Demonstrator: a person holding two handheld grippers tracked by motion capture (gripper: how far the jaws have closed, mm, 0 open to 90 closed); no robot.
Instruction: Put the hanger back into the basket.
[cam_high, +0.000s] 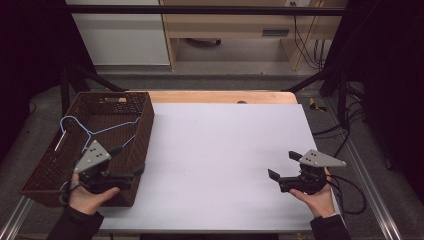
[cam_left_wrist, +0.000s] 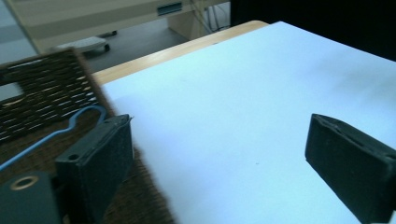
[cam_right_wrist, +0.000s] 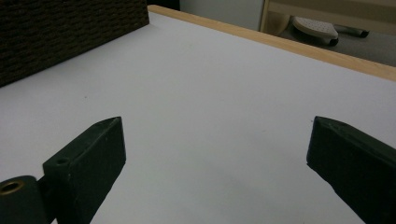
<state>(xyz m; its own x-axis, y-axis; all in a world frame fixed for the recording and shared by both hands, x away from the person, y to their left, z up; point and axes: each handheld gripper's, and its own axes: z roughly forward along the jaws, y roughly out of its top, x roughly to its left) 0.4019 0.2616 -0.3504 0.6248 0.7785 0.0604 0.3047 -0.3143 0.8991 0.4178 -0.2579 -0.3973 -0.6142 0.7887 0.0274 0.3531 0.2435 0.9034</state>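
1. A blue wire hanger (cam_high: 95, 132) lies inside the brown woven basket (cam_high: 142, 131) at the left edge of the white surface (cam_high: 225, 160), just behind and to the outer side of the left tool (cam_high: 141, 169).
2. The left tool sits released over the basket's near right wall, its jaws spread wide with nothing between them; in the left gripper view the hanger's hook (cam_left_wrist: 88, 112) curls just beyond the nearer jaw, clear of both pads.
3. The right tool (cam_high: 284, 166) rests low over the right side of the surface, well apart from the basket, also released, its jaws standing wide over bare white.
4. Judging by this layout, the drop-off step looks finished: the hanger is in the basket and no tool grips it.
5. The white sheet ahead of both tools carries no further item.
6. The next move likely calls for drawing the left tool clear of the basket wall without snagging the hook, then settling it back over the surface opposite the right tool.
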